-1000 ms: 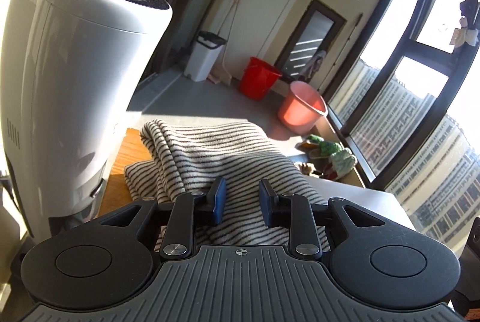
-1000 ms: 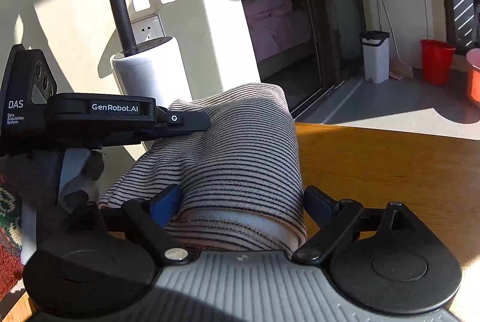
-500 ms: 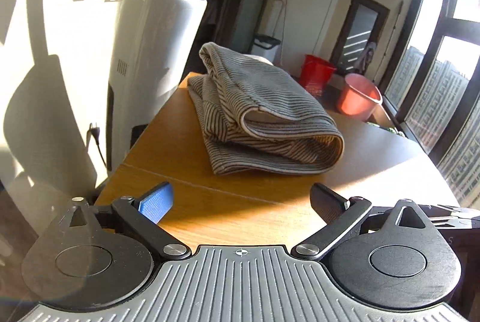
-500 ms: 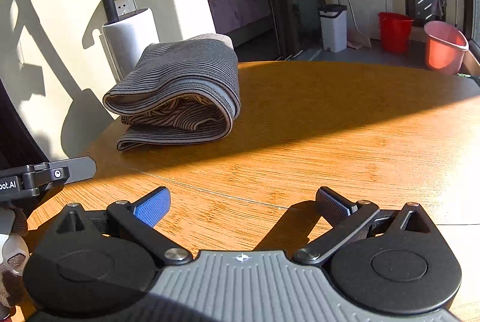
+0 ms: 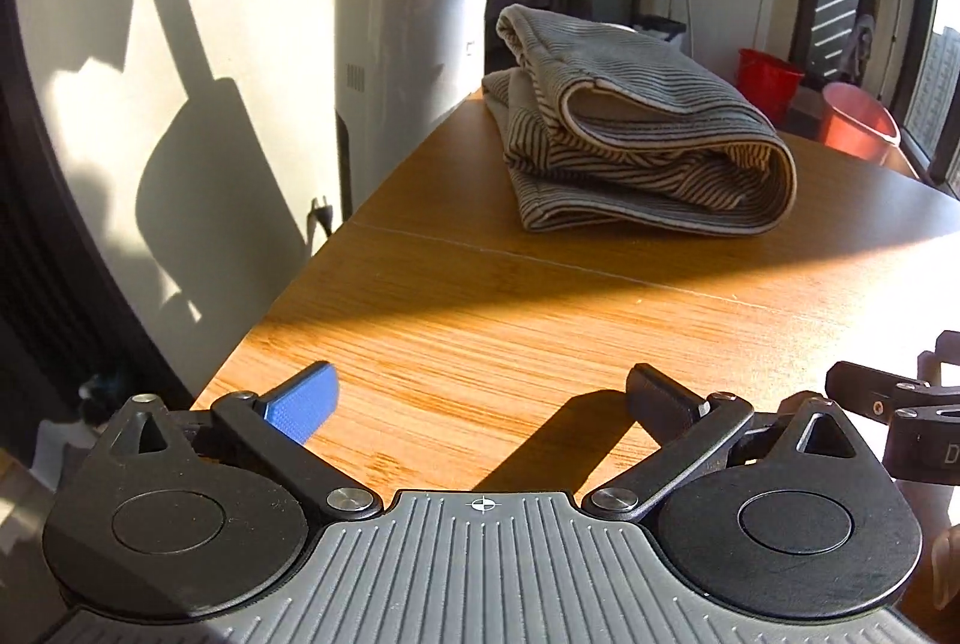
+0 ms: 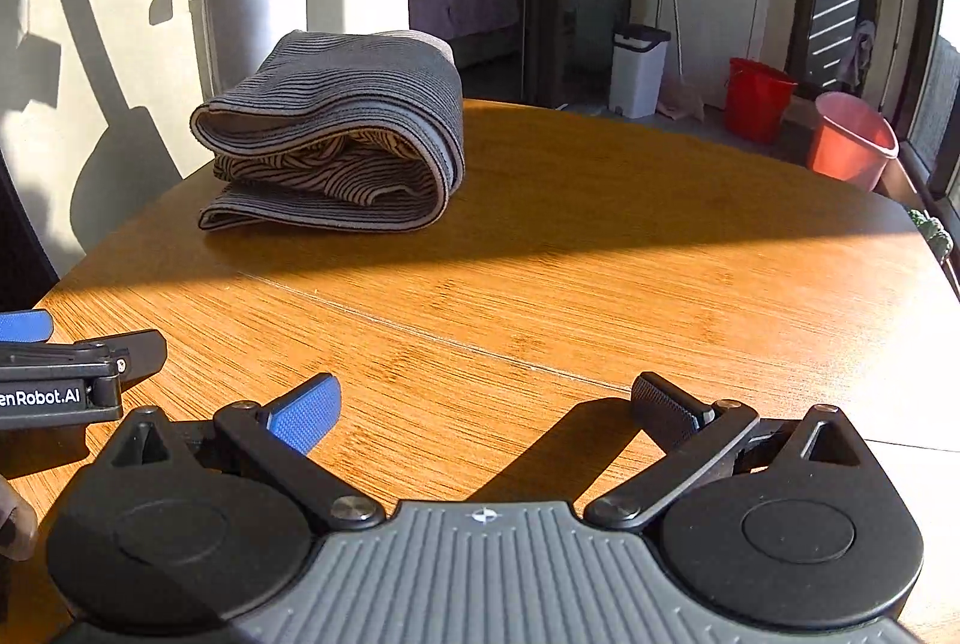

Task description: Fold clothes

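Spanning both views, the table [image 6: 600, 284] carries the folded shirt [image 6: 336, 128] at its far left corner, beside a white appliance [image 5: 414, 44]. Well short of it, the left gripper [image 5: 480, 398] and right gripper [image 6: 486, 404] hover spread wide, empty.

Folded striped garment [image 5: 642, 128] on table [image 5: 540, 320], left hand-held gripper [image 5: 480, 401] spread, empty

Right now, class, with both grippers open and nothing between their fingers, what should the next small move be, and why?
Probably draw both grippers back and stop. The striped garment lies folded in a bundle on the wooden table, apart from the open left gripper and right gripper, and no other clothing shows.
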### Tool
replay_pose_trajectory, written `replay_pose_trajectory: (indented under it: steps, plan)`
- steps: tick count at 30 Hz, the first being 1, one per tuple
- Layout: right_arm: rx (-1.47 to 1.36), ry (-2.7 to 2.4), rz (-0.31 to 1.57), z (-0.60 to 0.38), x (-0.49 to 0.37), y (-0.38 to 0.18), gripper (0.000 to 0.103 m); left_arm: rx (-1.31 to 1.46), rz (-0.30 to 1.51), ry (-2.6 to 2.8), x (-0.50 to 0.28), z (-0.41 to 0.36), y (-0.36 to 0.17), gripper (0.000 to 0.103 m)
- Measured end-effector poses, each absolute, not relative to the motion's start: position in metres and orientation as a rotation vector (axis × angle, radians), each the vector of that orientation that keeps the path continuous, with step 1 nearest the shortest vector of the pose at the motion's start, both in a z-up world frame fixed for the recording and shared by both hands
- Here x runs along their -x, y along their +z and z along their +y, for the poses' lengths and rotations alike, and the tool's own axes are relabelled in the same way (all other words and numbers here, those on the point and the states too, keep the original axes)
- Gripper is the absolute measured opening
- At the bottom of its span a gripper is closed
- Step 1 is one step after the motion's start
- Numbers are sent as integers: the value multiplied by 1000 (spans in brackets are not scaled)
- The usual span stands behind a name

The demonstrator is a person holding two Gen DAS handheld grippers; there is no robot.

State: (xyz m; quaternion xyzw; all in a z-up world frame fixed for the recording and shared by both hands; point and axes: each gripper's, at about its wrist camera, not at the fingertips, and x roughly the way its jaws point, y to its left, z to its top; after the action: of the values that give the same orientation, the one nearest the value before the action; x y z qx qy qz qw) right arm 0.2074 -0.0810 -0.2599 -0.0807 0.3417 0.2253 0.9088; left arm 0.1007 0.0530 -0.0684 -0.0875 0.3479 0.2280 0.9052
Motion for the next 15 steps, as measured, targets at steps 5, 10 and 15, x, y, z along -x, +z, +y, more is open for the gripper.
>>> replay_pose_trajectory:
  steps: [5,10,15]
  plan:
    - [184,425,691,-77,-210,-260,103,180,717,481,-103,51,-67,103]
    - [214,451,653,-78,-213,-261,103,179,716,481,-104,50,-68,103]
    - [176,499,675,-84,-218,-262,103,179,716,479,-105,51,-69,103]
